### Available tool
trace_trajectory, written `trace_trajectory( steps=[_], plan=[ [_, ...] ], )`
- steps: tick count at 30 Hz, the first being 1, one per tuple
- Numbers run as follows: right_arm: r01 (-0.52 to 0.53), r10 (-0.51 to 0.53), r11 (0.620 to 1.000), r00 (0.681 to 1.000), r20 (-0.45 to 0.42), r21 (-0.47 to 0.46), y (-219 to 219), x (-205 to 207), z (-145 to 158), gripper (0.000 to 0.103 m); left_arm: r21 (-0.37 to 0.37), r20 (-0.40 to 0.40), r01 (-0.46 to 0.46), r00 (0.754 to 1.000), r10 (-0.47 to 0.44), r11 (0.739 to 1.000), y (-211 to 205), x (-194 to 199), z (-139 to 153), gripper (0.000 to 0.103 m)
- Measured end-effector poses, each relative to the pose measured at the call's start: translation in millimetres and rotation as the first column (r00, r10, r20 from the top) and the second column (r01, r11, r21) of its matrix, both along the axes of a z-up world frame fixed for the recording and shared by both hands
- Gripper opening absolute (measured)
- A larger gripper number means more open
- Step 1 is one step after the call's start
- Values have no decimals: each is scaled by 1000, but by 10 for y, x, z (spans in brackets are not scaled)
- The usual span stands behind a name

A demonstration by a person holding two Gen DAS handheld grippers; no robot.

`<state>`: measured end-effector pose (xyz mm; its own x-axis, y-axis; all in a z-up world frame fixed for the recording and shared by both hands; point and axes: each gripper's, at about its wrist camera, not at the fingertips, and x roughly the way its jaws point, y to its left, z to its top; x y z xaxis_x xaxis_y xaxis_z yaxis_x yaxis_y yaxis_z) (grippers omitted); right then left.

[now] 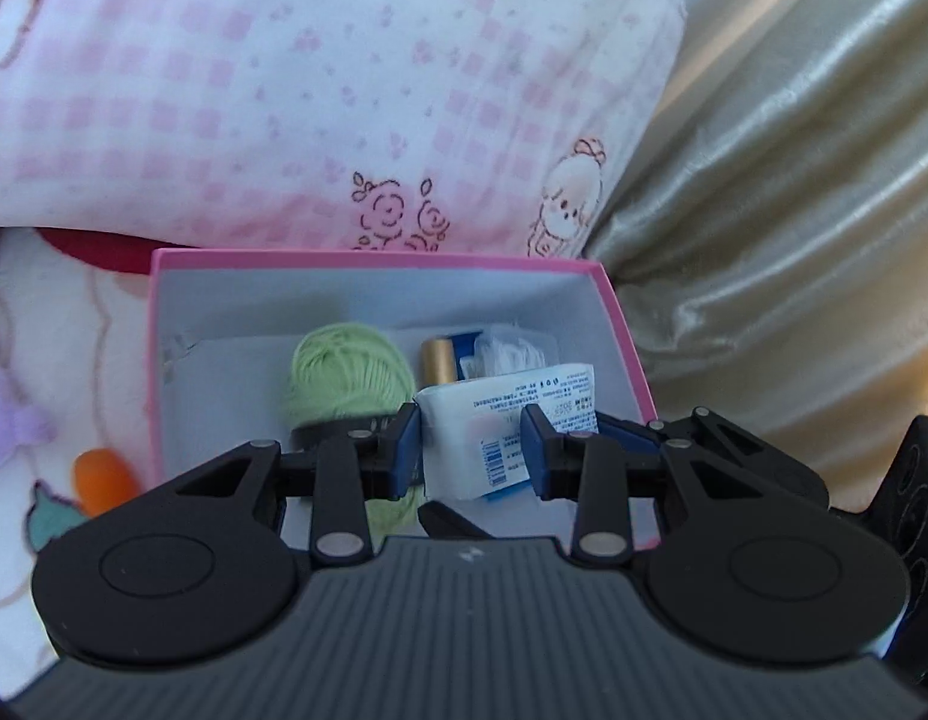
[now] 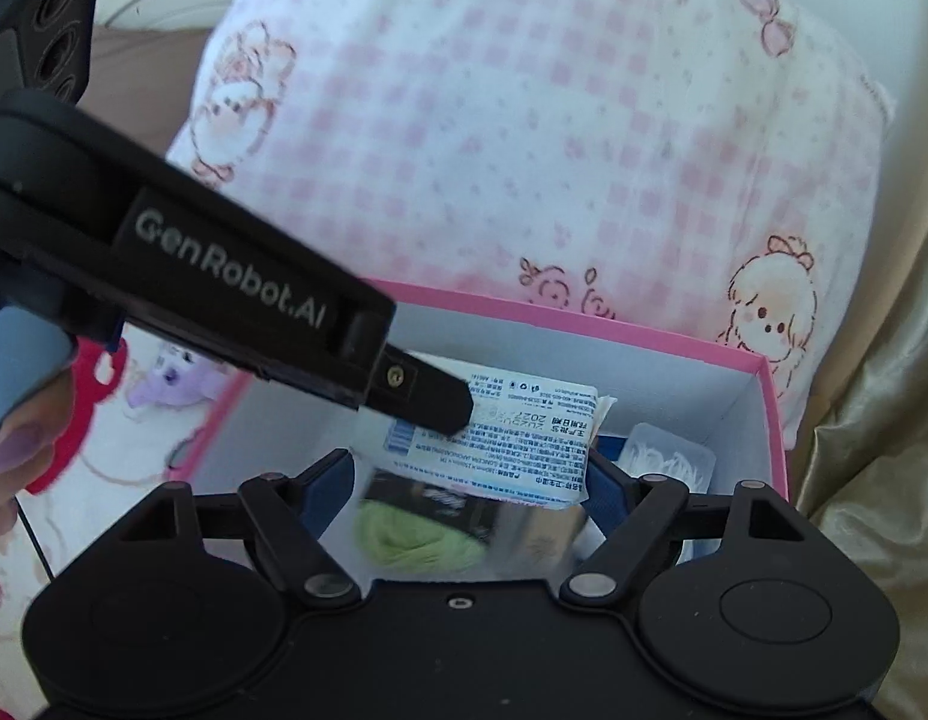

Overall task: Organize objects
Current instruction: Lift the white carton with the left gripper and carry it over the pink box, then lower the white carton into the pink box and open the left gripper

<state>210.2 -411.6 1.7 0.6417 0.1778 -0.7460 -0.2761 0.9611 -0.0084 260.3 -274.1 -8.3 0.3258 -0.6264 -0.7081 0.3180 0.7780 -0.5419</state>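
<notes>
You are working on a bed, a pink checked pillow (image 1: 320, 90) at the back and a gold curtain (image 1: 794, 180) to the right; from the left wrist, your left gripper (image 1: 471, 450) is clamped on a white packet (image 1: 494, 426) and holds it over the open pink box (image 1: 380, 261), which already has green yarn (image 1: 344, 372), a gold tube (image 1: 438, 360) and a clear pack (image 1: 512, 348) inside; an orange bit (image 1: 101, 477) lies on the blanket (image 1: 56, 312) outside the box; from the right wrist, your right gripper (image 2: 471, 480) stands wide apart with nothing pressed between its pads, the packet (image 2: 512, 438) hanging just ahead of it above the yarn (image 2: 416, 534); the packet looks light, soft and crinkly, likely slippery film, so grip it across its flat middle, gently; the bedding is soft, so the box may tip if pushed.
</notes>
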Motion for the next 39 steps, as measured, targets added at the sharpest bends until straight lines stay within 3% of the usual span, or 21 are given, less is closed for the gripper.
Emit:
trace_trajectory(
  steps=[11,19,28,32,34,39],
  plan=[
    [81,-83,996,994,-77,-32,-289,454,-354,82,-92,-138,-40,990,27,995,-281,380,-670,36],
    [55,-56,998,993,-105,-13,-229,596,-464,82,-44,-104,-74,992,69,996,-212,442,-687,34],
    [127,-122,992,980,-157,25,-350,754,-557,88,-5,-76,-118,990,118,993,-323,562,-708,33],
    [130,-136,990,985,-110,-62,-335,688,-541,88,21,-32,-87,996,88,996,-400,526,-600,33],
    [119,-124,990,990,-61,-72,-325,611,-515,84,16,-20,-76,997,77,997,-394,491,-545,33],
    [111,-117,988,992,-52,-104,-244,548,-539,40,49,28,-53,998,52,997,-367,370,-359,33]
  ],
)
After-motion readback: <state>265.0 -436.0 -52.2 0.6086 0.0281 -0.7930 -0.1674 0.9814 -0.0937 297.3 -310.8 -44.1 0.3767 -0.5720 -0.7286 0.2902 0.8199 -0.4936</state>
